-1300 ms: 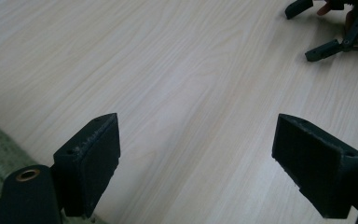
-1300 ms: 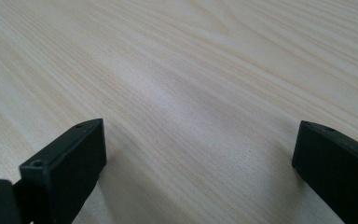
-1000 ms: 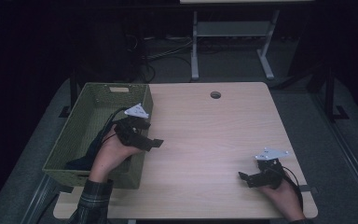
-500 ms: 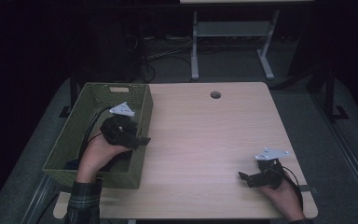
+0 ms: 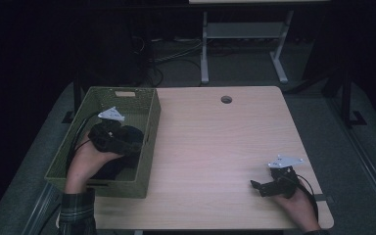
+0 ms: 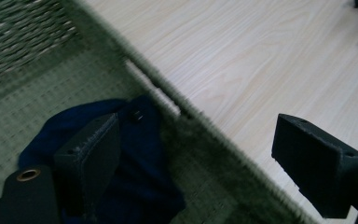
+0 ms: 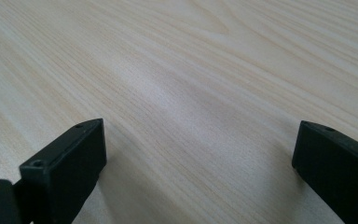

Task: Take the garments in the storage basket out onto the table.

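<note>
Left gripper jaws spread wide over the green basket; blue cloth lies under one jaw. Right gripper rests released on the surface.

dark blue cloth | crumpled, lying flat | inside green woven basket, near its right wall

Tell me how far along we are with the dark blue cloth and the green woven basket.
Done: the dark blue cloth lies inside the green woven basket. In hand: the left gripper hangs open over the basket's rim, gripping nothing. The right gripper rests open on the light wooden table. Left: probably lifting the left gripper clear.
</note>
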The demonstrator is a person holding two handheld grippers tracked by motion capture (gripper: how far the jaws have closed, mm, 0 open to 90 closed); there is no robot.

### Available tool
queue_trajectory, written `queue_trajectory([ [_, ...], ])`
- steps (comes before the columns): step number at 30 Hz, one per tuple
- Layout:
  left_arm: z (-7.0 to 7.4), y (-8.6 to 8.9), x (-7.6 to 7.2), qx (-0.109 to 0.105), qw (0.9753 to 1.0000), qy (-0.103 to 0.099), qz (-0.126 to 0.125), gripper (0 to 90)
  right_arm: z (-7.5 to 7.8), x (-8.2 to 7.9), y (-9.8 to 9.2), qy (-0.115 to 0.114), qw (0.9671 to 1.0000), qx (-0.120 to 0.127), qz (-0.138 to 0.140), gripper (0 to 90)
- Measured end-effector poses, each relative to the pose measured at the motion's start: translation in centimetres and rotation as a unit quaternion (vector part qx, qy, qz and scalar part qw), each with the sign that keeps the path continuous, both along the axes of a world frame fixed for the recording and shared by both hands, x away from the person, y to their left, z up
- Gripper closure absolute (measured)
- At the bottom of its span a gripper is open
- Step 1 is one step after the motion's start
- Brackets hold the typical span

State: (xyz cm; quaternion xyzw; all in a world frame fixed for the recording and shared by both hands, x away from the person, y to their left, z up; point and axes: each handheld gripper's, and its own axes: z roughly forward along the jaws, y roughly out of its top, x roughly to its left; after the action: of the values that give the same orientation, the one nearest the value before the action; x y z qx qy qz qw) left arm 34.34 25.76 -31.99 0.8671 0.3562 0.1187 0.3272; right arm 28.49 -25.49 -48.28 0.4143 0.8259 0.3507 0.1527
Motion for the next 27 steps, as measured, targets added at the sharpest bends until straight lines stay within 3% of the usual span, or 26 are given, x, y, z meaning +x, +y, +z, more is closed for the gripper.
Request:
queue_trajectory([
  [15, 0.3, 3.7, -0.7, 0.008, 0.9989, 0.01, 0.045, 19.5, 0.0, 0.0, 0.0, 0.001, 1.0, 0.001, 0.0, 2.5],
  [23, -0.3, 4.9, -0.8, 0.037, 0.9965, 0.023, 0.071, 19.4, 0.0, 0.0, 0.0, 0.0, 1.0, 0.0, 0.0, 2.5],
  [27, -0.7, 5.4, -0.7, 0.046, 0.9957, 0.036, 0.072, 18.9, 0.0, 0.0, 0.0, 0.0, 1.0, 0.0, 0.0, 2.5],
])
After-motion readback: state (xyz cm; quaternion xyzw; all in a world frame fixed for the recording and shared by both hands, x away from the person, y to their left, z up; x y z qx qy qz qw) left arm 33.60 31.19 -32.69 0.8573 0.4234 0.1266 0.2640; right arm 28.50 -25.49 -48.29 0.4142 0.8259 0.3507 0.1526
